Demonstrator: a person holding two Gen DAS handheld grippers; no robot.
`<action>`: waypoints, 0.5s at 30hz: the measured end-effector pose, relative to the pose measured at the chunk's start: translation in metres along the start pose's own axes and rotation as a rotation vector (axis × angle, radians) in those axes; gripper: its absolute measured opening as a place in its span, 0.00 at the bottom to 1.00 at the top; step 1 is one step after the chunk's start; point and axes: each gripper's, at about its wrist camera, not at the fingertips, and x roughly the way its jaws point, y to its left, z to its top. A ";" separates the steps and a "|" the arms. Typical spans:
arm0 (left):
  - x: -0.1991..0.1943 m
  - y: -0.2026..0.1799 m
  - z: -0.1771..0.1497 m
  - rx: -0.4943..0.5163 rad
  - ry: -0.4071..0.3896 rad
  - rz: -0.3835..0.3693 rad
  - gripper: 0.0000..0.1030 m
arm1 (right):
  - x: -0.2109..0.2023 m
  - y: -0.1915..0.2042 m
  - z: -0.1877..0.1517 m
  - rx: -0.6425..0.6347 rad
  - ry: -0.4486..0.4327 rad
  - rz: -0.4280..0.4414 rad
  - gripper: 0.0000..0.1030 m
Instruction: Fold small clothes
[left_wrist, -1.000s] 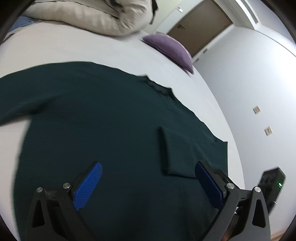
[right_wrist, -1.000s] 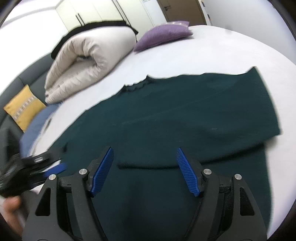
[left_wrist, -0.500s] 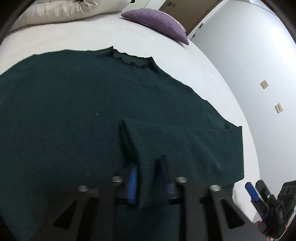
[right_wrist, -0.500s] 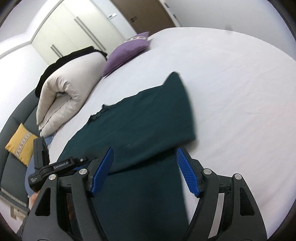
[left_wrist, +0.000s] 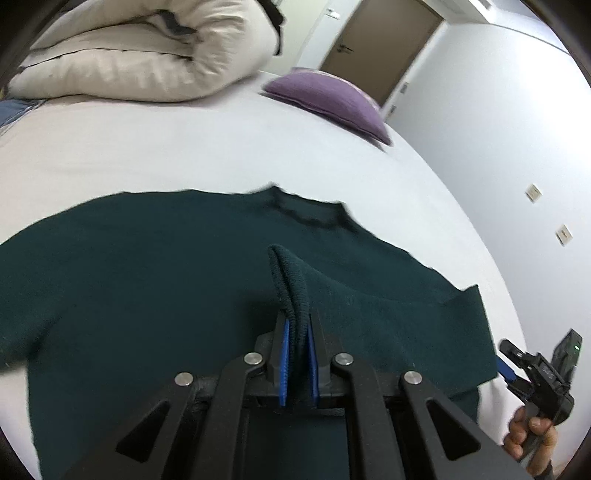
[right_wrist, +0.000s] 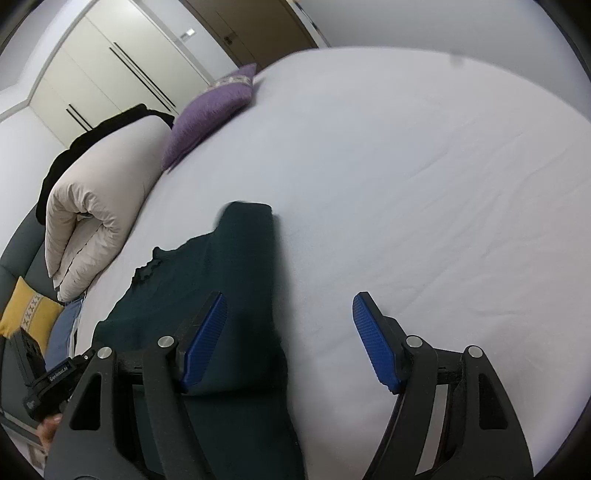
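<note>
Left wrist view: the left tongs (left_wrist: 296, 354) are clamped on the ribbed cuff (left_wrist: 290, 284) of a dark green sweater (left_wrist: 147, 288), which stands up in a narrow fold between the blue pads (left_wrist: 283, 360). The sweater lies spread flat on the white bed (left_wrist: 184, 147), neckline (left_wrist: 314, 214) toward the far side; one sleeve lies folded across the body, presumably so that the garment narrows to a rectangle. The cuff is likely gripped so the sleeve can be drawn into place. At the lower right edge a hand (left_wrist: 532, 439) holds the right tongs (left_wrist: 511, 369) just off the sweater's side. A rolled duvet (left_wrist: 147, 55) and a purple cushion (left_wrist: 325, 99) lie well apart at the head of the bed. Right wrist view: the right tongs (right_wrist: 288, 339) stand open and hold nothing, poised above the sweater's (right_wrist: 236, 295) side edge where it meets bare sheet, apparently ready to take that edge. The left tongs' body shows at the lower left. A yellow cushion (right_wrist: 26, 314) sits at the far left.
</note>
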 end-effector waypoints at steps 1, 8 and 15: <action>0.002 0.009 0.002 -0.009 -0.005 0.010 0.09 | 0.005 0.000 0.002 0.012 0.009 0.007 0.67; 0.014 0.032 0.004 -0.035 -0.028 0.043 0.09 | 0.032 0.013 0.000 -0.050 0.052 -0.012 0.64; 0.009 0.034 -0.008 -0.031 -0.062 0.079 0.09 | 0.056 0.044 -0.005 -0.206 0.106 -0.114 0.38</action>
